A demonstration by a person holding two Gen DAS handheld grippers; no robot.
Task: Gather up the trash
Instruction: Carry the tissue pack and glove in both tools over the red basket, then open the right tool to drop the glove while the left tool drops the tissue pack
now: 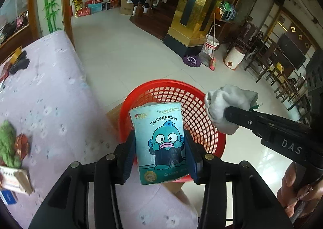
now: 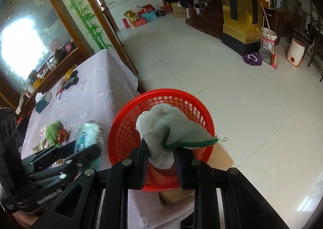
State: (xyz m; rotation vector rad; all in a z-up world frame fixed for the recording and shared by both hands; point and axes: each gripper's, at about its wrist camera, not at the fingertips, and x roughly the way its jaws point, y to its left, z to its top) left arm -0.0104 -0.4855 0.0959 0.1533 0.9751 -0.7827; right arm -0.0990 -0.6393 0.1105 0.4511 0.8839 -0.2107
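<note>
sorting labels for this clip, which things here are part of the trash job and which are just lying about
Part of the job:
- tissue pack in the left gripper
- grey glove in the right gripper
- red basket, under both

Just lying about:
- green yarn on the table
- tape roll
- white bucket, broom and purple mop head on the floor

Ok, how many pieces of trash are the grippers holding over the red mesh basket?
2: a teal cartoon tissue packet in the left gripper, and a grey knitted glove in the right gripper.
</note>
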